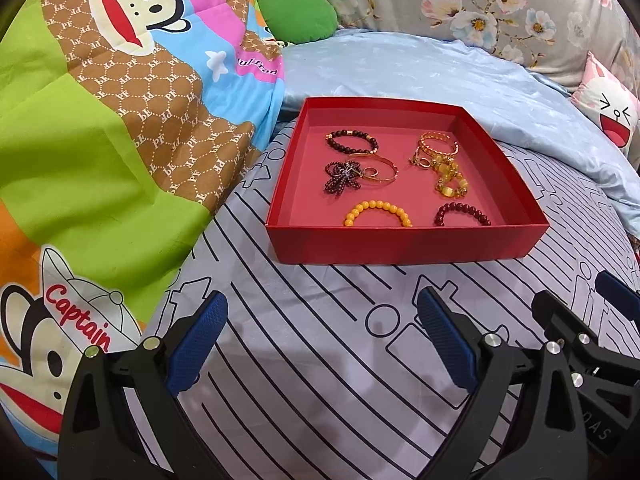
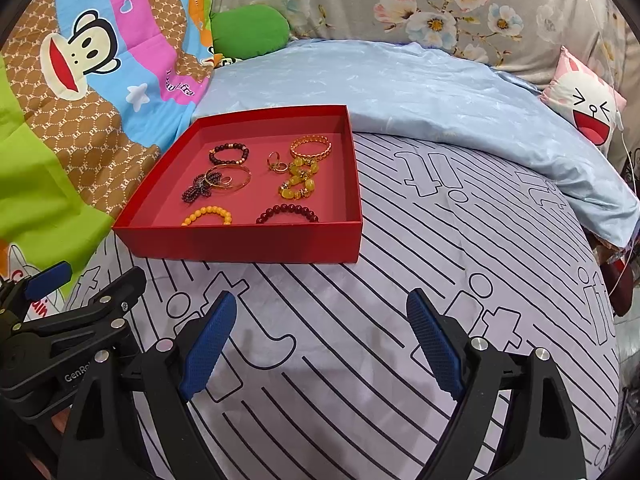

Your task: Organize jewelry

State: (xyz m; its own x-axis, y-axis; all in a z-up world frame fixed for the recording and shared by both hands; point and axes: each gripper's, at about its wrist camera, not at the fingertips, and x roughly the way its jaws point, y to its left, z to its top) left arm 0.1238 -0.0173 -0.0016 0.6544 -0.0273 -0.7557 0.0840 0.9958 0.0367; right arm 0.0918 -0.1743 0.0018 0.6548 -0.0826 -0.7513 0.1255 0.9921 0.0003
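A shallow red box sits on the striped bedsheet and holds several bracelets: a dark bead one, a gold bangle, a yellow bead one, a dark red bead one, amber beads and a dark beaded bow with a thin gold bangle. My left gripper is open and empty, on the sheet in front of the box. My right gripper is open and empty, in front of the box and to its right.
A colourful cartoon quilt lies left of the box. A light blue blanket is bunched behind it, with a green cushion and a pink cartoon pillow. The right gripper's body shows at the left wrist view's right edge.
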